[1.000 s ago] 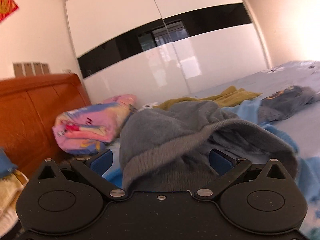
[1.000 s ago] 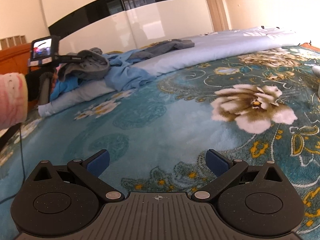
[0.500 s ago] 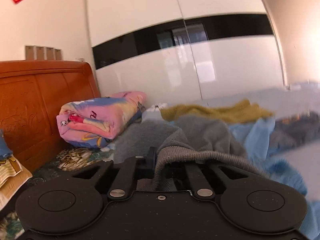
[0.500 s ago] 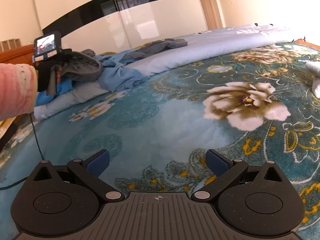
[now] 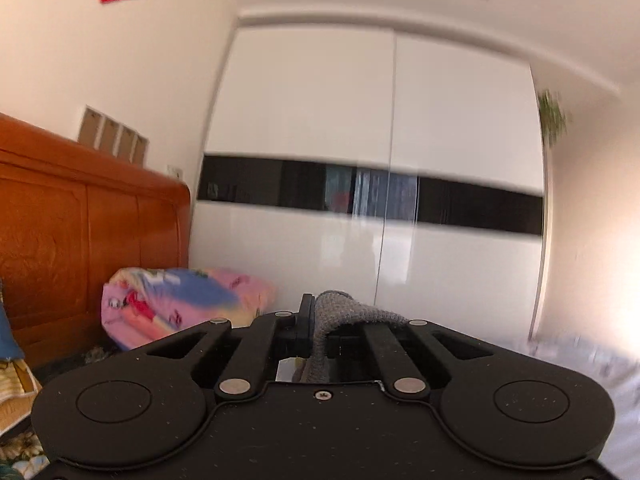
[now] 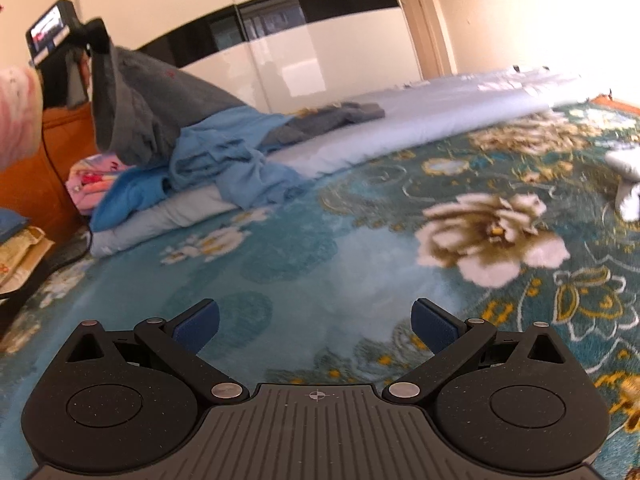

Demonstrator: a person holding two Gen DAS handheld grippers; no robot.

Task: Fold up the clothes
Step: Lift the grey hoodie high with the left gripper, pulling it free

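Left tongs (image 5: 314, 322): pressed together on the ribbed hem of a grey sweater (image 6: 160, 96). They have just been closing, and the knit edge now sits pinched between them, looped over the top of one finger. Seen from the right wrist view, the left tongs are held high at the far left and the sweater hangs from them in a long soft drape, its lower part resting on the pile of clothes.

Right tongs (image 6: 316, 322): spread wide, nothing between them, hovering above the floral blanket (image 6: 280, 248) on the bed, well apart from the sweater.

Sweater, handling judgement: soft, limp knit, light to moderate weight, no stiffness at all. It sags straight down from a single pinch point, so one grip gives no control of its shape. The ribbed hem is thicker and less stretchy than the body, so it is a sound place to pinch; grip looks secure. Slipping seems unlikely, since the knit is rough.

Where to take hold next, in my judgement: the same hem further along, or a shoulder, with the free right tongs, so the garment can be spread flat.

Surroundings: blue garment (image 6: 224, 164) lies under and beside the sweater's lower end and may drag along. Pink patterned bundle (image 5: 180, 304) sits by the wooden headboard (image 5: 80, 232).
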